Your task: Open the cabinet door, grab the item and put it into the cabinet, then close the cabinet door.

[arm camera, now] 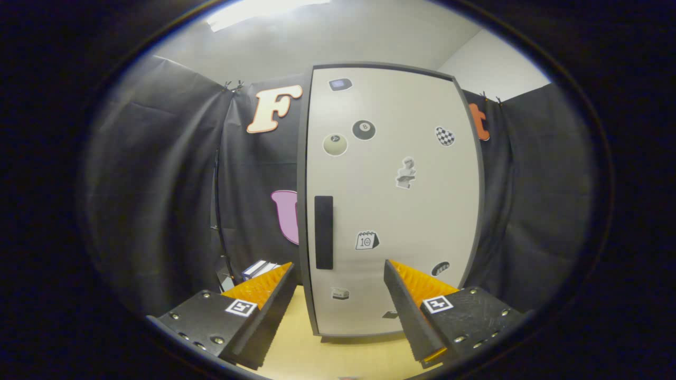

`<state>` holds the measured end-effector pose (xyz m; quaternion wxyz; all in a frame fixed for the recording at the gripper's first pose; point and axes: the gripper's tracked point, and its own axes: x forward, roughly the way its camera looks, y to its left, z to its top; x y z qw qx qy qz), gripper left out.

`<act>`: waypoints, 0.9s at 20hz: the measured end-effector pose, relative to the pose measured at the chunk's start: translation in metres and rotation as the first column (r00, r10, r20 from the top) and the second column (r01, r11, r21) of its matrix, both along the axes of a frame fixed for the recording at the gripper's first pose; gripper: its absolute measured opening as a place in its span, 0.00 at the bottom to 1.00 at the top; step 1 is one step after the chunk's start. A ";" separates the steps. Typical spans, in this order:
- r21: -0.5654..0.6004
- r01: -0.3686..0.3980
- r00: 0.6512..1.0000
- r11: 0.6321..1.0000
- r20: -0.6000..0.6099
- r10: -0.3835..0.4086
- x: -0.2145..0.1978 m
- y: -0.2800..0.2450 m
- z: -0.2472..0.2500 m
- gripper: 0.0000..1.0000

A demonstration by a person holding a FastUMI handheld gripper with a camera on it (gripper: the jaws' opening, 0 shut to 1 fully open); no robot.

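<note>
A tall pale cabinet (393,200) with a dark frame stands straight ahead on a light wooden tabletop (338,353). Its door is closed and carries several stickers. A dark upright handle (324,232) sits near the door's left edge, just beyond my left finger. My gripper (338,272) is open, its fingers spread wide with nothing between them, a short way in front of the door's lower part. A small blue and white box (260,268) lies on the table left of the cabinet, partly hidden behind my left finger.
Black cloth walls close in the booth to the left, right and behind the cabinet. A thin pole (216,211) stands at the left seam. The tabletop runs from under my fingers up to the cabinet's base.
</note>
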<state>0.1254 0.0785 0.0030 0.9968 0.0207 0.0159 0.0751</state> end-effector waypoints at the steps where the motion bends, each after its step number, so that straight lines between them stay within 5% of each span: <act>1: -0.003 -0.007 1.000 1.000 0.001 0.007 0.009 0.005 -0.001 0.98; 17: 0.034 0.003 1.000 0.999 -0.009 -0.003 0.120 0.042 -0.014 0.74; 18: 0.039 0.016 1.000 0.999 0.000 -0.016 0.120 0.040 -0.013 0.66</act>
